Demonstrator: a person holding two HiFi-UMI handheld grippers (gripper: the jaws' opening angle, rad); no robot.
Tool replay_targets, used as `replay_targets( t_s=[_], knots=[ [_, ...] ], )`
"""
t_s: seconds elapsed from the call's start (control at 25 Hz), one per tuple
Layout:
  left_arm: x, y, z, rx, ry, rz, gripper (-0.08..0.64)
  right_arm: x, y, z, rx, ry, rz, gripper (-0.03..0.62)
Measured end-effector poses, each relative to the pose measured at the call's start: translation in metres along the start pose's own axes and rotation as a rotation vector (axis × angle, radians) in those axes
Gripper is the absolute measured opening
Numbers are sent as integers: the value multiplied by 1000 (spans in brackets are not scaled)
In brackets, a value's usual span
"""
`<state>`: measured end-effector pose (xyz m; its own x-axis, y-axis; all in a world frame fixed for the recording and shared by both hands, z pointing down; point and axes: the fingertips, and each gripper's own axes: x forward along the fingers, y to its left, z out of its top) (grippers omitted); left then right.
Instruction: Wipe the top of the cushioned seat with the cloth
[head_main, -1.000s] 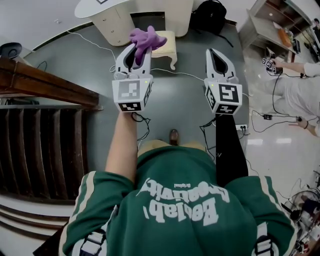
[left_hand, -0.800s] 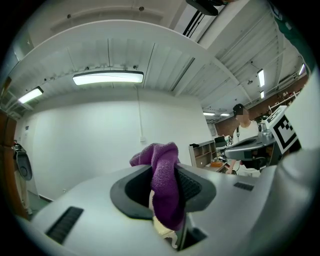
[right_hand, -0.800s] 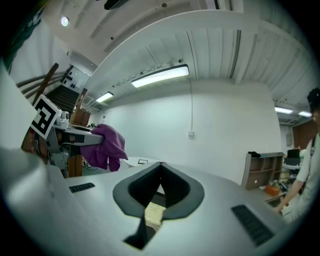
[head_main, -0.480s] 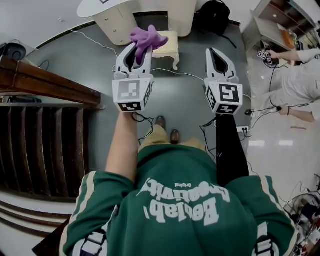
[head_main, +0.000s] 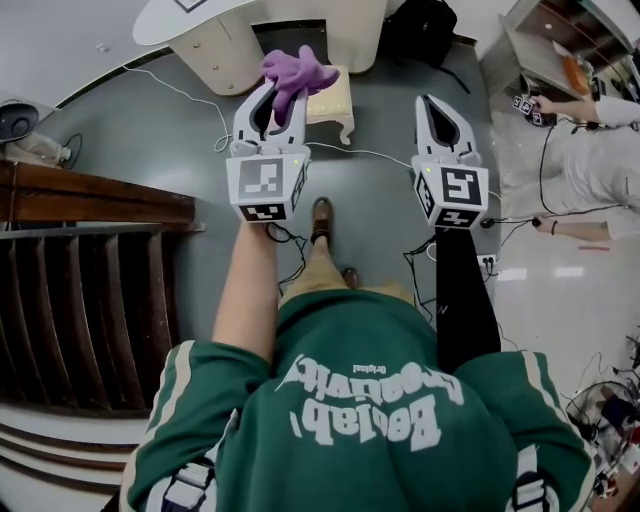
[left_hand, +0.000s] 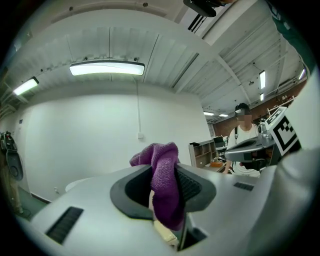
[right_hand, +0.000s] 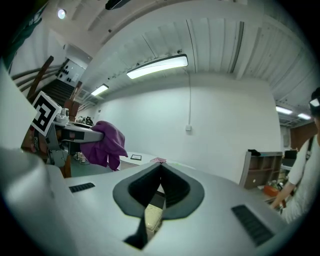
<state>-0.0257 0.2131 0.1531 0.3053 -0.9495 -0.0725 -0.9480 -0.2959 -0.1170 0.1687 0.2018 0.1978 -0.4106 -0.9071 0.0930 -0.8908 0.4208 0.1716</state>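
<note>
A purple cloth (head_main: 293, 73) is pinched in my left gripper (head_main: 281, 92), which is shut on it and held out over the grey floor. In the left gripper view the cloth (left_hand: 164, 182) bunches up between the jaws and spills above them. The cream cushioned seat (head_main: 330, 92), a low stool with curved legs, stands on the floor ahead, partly hidden behind the cloth and the left gripper. My right gripper (head_main: 428, 103) is level with the left, to its right, its jaws shut on nothing. The right gripper view shows the cloth (right_hand: 106, 144) hanging from the left gripper.
A white rounded desk (head_main: 230, 35) stands beyond the seat. A dark wooden staircase (head_main: 90, 260) fills the left. Cables (head_main: 365, 152) trail across the floor. A black bag (head_main: 422, 30) lies at the back. A person (head_main: 590, 170) stands at the right near shelving (head_main: 548, 45).
The person holding the grippers has stepped forward, one shoe now further ahead. Both grippers keep their pose and the cloth stays gripped. The person at the right has shifted.
</note>
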Motion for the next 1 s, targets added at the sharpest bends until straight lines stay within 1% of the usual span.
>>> replay_targets(
  t_s=[0.24, 0.6, 0.76, 1.0],
  knots=[
    [69, 37, -21, -23, 17, -37, 117, 71, -14, -5, -2, 49, -34, 8],
    [152, 92, -41, -29, 29, -97, 117, 167, -24, 2, 8, 76, -93, 9],
    [181, 108, -46, -35, 31, -117, 117, 194, -30, -1, 14, 89, -114, 8],
    [204, 116, -62, -54, 44, -137, 117, 214, -36, -12, 17, 113, -130, 8]
  ],
)
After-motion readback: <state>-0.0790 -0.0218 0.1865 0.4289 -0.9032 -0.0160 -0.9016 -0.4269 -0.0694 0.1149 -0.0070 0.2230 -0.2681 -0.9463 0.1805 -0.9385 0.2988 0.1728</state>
